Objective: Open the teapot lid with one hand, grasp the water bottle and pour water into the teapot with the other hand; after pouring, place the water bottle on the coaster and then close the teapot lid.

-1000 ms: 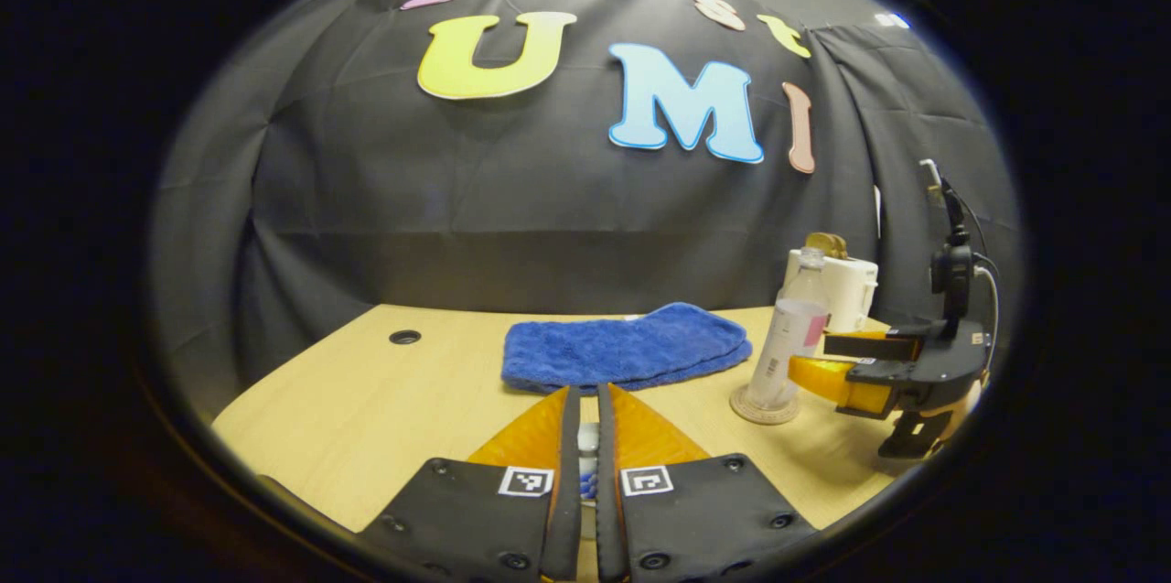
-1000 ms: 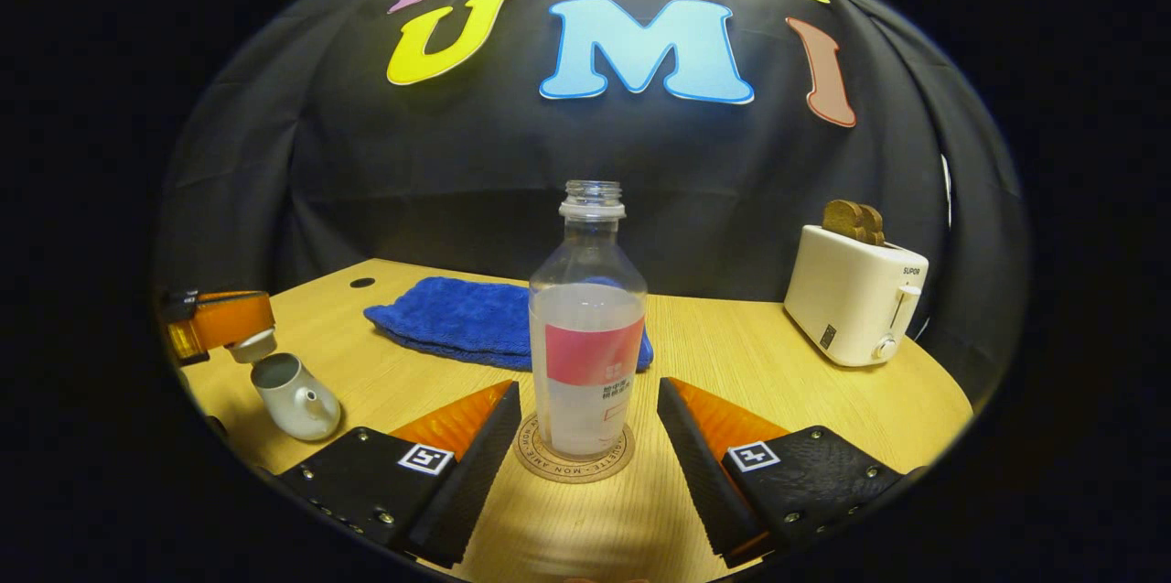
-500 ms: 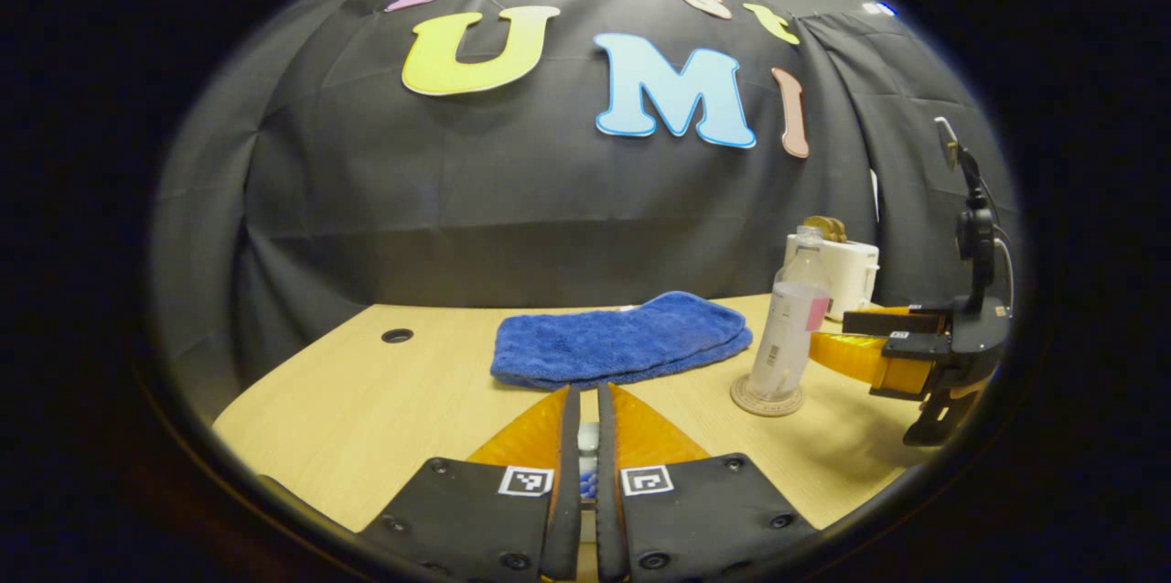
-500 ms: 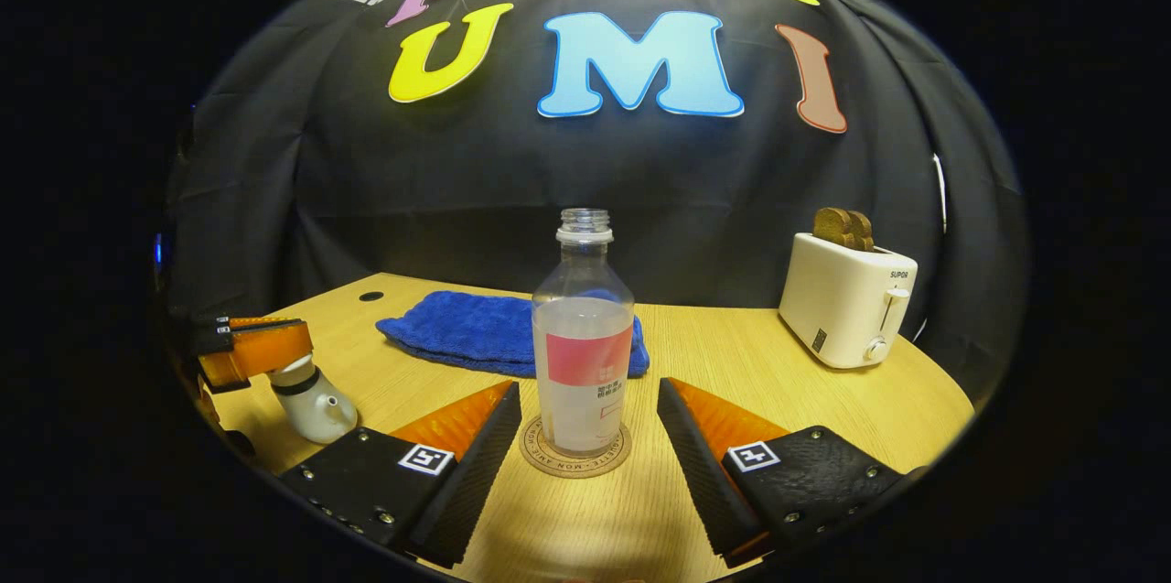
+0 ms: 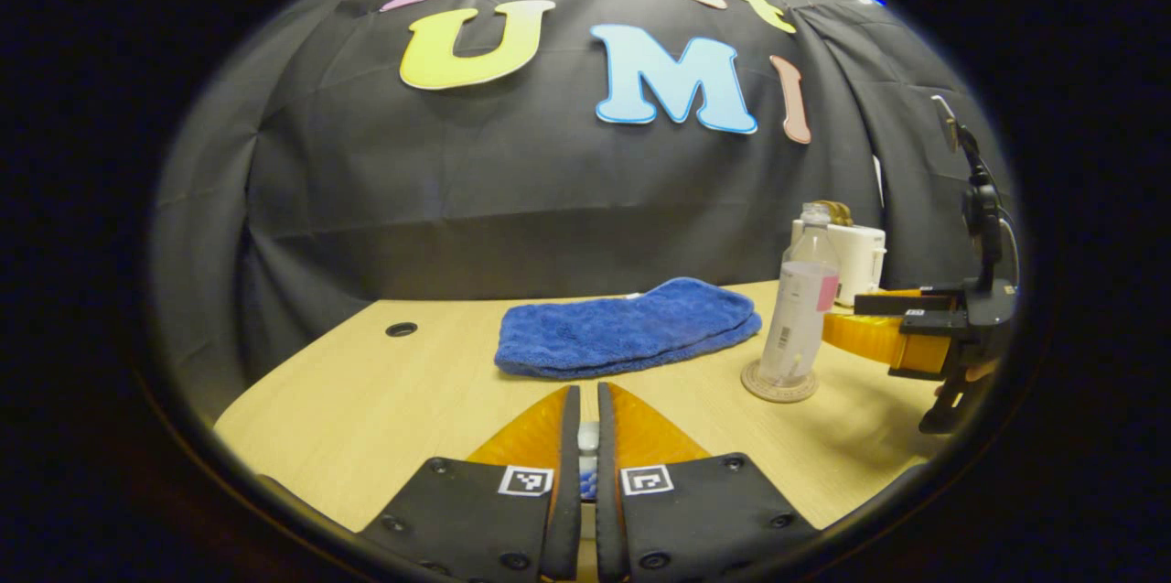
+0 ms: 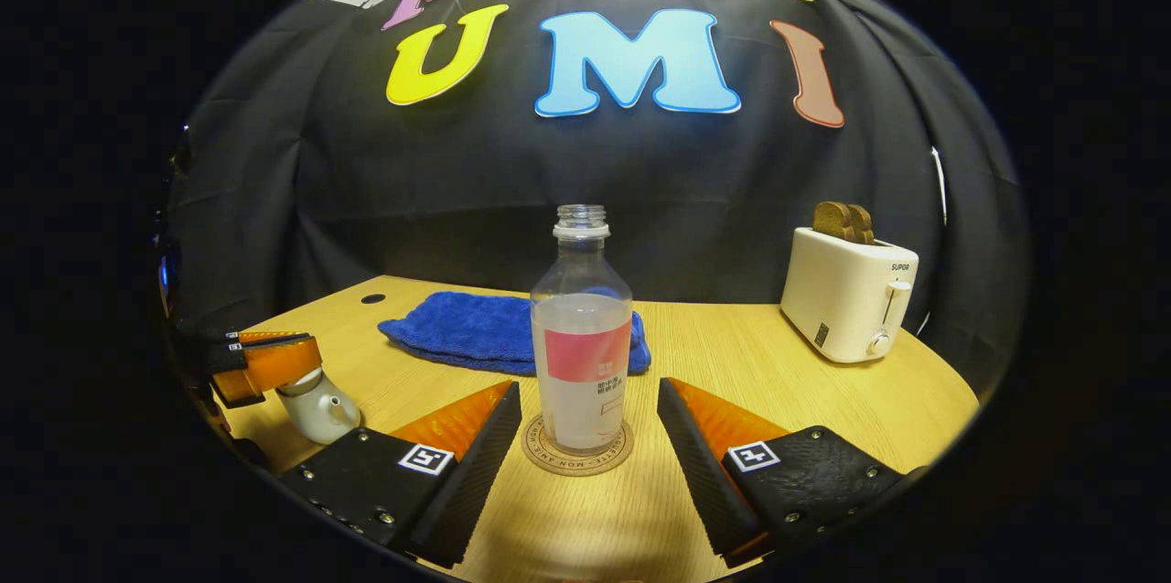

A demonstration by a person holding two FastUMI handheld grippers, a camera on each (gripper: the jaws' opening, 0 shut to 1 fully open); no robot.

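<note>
The left tongs (image 5: 586, 437) are seen nearly closed, with only a narrow slit between the fingers, in which a small pale and blue piece is pinched; judged from the right gripper view, where the left tongs (image 6: 265, 363) sit on top of the teapot (image 6: 318, 407) at about 9 o'clock, this is taken to be the teapot lid's knob. A second ago the lid was held clear above the open pot; now it has been lowered onto the mouth, so the closing step appears all but done, though whether the lid is fully seated cannot be told. The right tongs (image 6: 585, 437) are spread wide and hold nothing, with the fingers standing apart on either side of the water bottle (image 6: 583, 327). The bottle stands upright and uncapped on the coaster (image 6: 576, 458), part full, at 12 o'clock from the right tongs. Over the last second the right tongs have been drawn slightly back from it, so the placing seems finished. Beyond it on the bench (image 6: 750, 363), a blue towel (image 6: 457, 331) lies at 11 o'clock and a white toaster (image 6: 846, 295) stands at 2 o'clock.
</note>
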